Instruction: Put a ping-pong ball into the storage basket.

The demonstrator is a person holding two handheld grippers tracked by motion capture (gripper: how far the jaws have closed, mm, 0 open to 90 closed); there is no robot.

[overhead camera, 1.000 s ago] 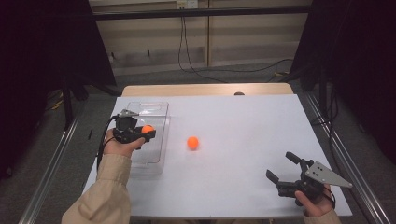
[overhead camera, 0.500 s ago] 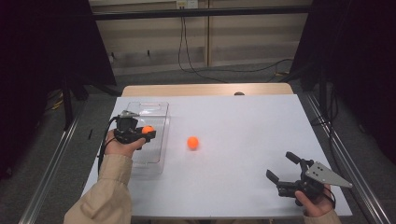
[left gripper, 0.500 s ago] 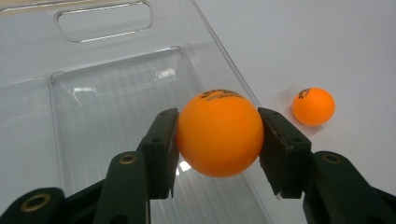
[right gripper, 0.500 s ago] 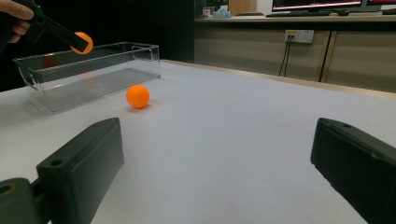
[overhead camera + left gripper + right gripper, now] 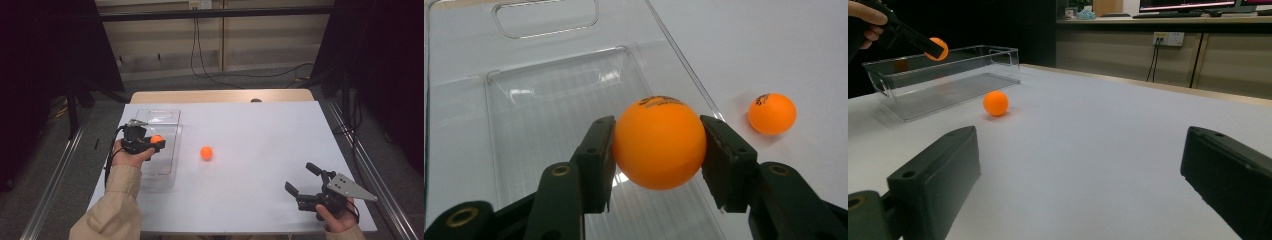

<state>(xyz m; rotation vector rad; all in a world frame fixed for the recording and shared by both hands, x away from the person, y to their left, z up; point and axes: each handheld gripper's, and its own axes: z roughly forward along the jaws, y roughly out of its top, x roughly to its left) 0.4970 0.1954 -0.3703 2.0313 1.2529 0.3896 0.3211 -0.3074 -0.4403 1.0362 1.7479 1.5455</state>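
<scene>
Left gripper holding an orange ball over the clear bin

High view: left gripper at 9 o'clock, hand level, over the clear bin; right gripper rests at 5 o'clock, jaws wide, nothing in them. Left gripper view: pads clamp a glossy orange ball with black print; second ball on the table at 2 o'clock. Right gripper view: second ball just beside the bin.

Open tabletop, loose ball beside bin
</scene>
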